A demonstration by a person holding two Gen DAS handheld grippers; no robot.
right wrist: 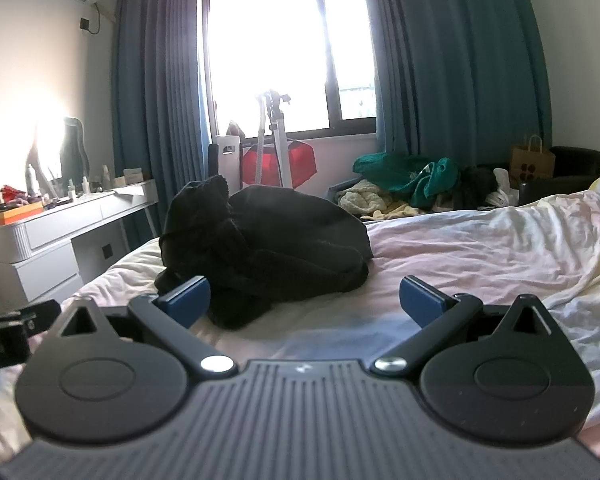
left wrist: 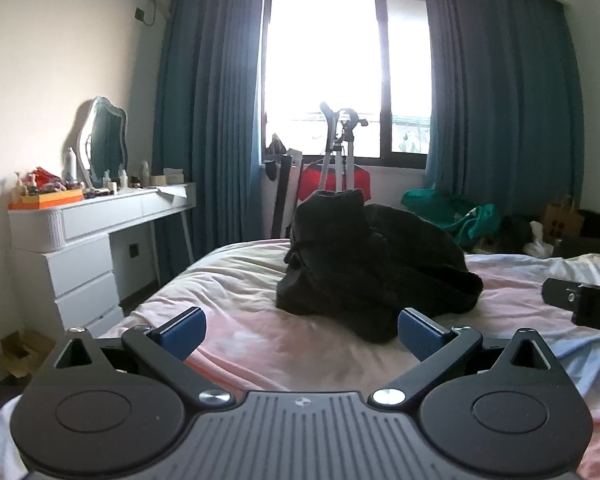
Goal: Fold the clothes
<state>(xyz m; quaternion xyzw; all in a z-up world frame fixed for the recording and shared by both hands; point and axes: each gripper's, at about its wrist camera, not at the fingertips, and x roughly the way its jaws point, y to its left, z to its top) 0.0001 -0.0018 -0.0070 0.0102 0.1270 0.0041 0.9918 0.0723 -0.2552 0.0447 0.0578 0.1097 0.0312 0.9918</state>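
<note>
Reaching for the heap comes first. My left gripper [left wrist: 302, 332] hangs low over the bed [left wrist: 236, 280], fingers spread wide and empty; the black fleece garment [left wrist: 372, 264] lies crumpled at centre frame, just beyond them. My right gripper [right wrist: 304, 300], likewise spread and empty, sees the pile centre-left, its left finger [right wrist: 188, 300] near the hem. I should pinch two separate edges, then lift and shake it flat before folding.
</note>
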